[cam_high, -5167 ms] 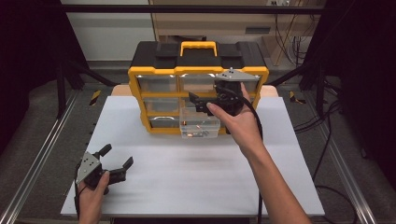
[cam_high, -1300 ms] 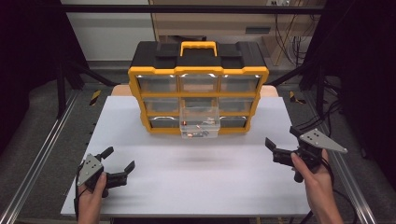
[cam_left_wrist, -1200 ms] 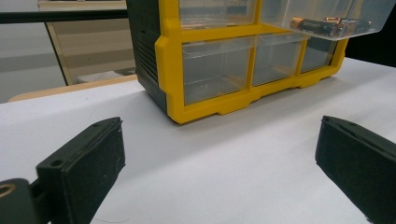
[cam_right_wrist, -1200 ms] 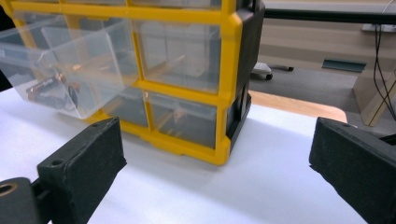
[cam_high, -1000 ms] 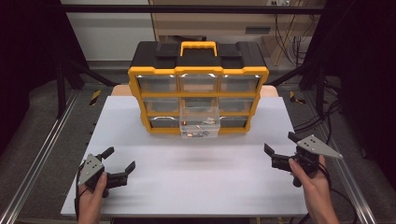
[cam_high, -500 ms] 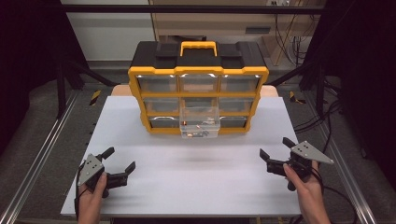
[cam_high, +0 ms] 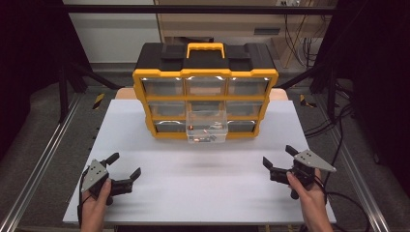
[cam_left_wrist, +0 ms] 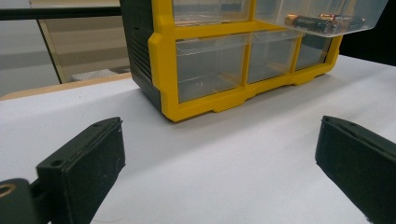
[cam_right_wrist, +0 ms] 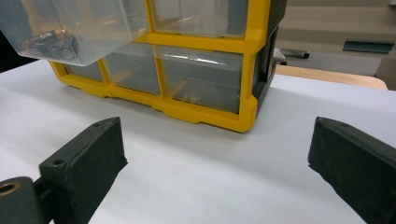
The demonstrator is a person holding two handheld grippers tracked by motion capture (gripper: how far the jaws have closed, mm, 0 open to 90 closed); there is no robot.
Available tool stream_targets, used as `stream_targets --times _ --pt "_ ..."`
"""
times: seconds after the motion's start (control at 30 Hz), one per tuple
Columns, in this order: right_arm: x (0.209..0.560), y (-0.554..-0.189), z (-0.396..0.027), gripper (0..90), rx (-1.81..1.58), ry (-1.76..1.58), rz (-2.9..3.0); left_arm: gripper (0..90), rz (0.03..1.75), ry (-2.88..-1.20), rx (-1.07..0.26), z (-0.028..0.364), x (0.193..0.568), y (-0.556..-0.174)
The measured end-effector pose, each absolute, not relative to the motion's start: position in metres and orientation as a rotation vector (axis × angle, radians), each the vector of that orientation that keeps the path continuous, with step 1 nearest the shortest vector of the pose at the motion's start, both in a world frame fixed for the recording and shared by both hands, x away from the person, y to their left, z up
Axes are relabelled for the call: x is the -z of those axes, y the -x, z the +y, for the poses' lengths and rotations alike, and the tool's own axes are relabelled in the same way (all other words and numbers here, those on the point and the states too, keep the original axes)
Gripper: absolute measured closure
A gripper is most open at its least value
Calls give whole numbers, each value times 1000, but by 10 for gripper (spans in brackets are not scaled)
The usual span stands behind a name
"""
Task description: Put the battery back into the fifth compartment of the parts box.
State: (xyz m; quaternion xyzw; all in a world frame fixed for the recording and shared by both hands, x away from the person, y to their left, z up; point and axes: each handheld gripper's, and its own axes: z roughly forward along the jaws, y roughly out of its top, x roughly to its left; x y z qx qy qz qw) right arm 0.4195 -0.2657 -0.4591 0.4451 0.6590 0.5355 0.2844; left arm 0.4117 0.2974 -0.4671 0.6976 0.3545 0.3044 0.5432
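While left tongs [cam_high: 124, 170] wait agape, right tongs [cam_high: 279, 158] now nearer, lower, agape, drawer [cam_high: 206, 126] out.

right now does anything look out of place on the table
One thing: the middle drawer of the organizer is pulled out while every other drawer sits flush. It holds batteries. Both hand-held grippers, left and right, sit open near the front edge, holding nothing.

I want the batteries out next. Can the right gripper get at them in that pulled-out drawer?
Probably yes. The drawer stands pulled out with its top open, the batteries lie exposed, and bare table lies between it and the open right gripper.
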Motion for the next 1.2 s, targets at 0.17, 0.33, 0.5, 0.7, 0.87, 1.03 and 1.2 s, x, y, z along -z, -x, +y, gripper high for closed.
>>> stream_targets --times 0.17,0.33,0.5,0.7,0.87,1.03,1.2 --pt "464 -422 -260 42 -1445 -1189 1769 16 840 -1661 -720 297 467 -412" --pt "468 -424 -254 43 -1453 -1180 1778 16 838 -1665 -716 297 468 -412" --pt "470 -426 -246 48 -1467 -1164 1778 16 837 -1664 -716 297 468 -412" --pt "474 -428 -240 50 -1470 -1148 1781 16 833 -1666 -714 297 468 -412" --pt "475 -429 -235 50 -1488 -1150 1771 16 834 -1666 -713 297 468 -413" --pt "478 -431 -228 51 -1507 -1147 1764 16 829 -1665 -710 297 468 -412" --pt "480 -433 -219 51 -1515 -1140 1766 16 826 -1665 -708 296 468 -413"
